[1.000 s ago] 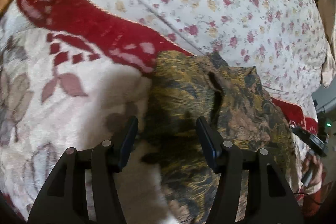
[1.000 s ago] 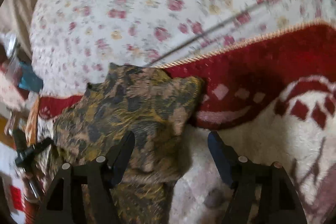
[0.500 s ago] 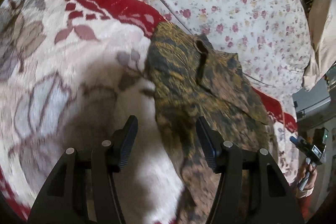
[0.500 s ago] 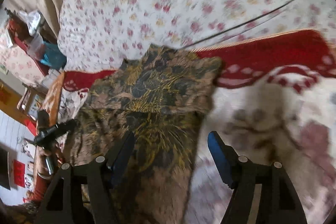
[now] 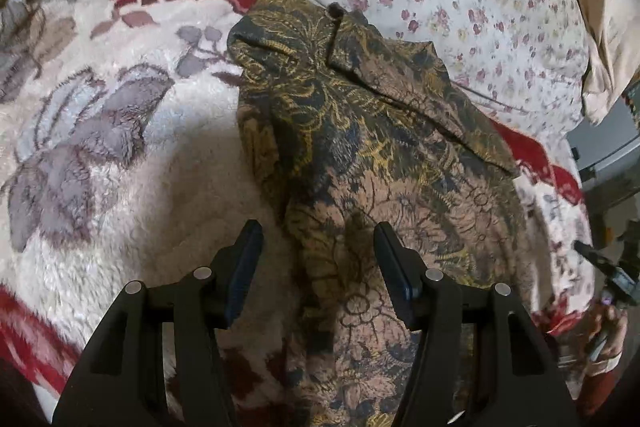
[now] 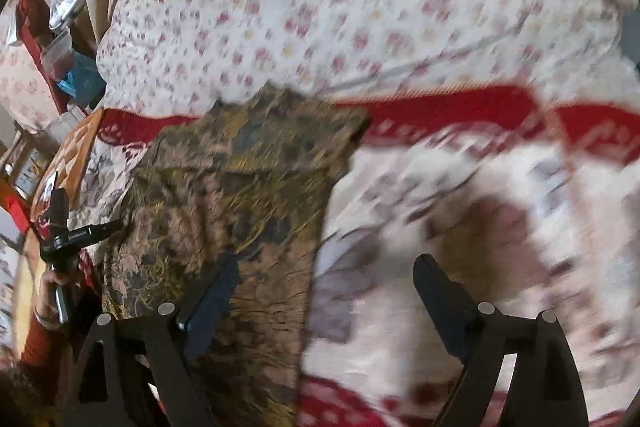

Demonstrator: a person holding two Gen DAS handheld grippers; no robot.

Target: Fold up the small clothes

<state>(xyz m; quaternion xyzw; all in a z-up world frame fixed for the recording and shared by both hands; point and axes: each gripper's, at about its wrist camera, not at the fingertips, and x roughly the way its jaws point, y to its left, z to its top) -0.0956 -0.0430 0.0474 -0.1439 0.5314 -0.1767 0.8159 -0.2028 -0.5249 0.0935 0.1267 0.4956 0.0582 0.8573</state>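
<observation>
One dark brown and gold patterned cloth (image 5: 360, 155) lay flat on the fluffy white and red blanket (image 5: 120, 147), under both claws. The left gripper (image 5: 316, 263) hung half open above it. The right gripper (image 6: 324, 291) had just been opening wide, holding nothing.

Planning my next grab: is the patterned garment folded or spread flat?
Partly folded: the patterned garment has its top flap doubled over itself.
</observation>
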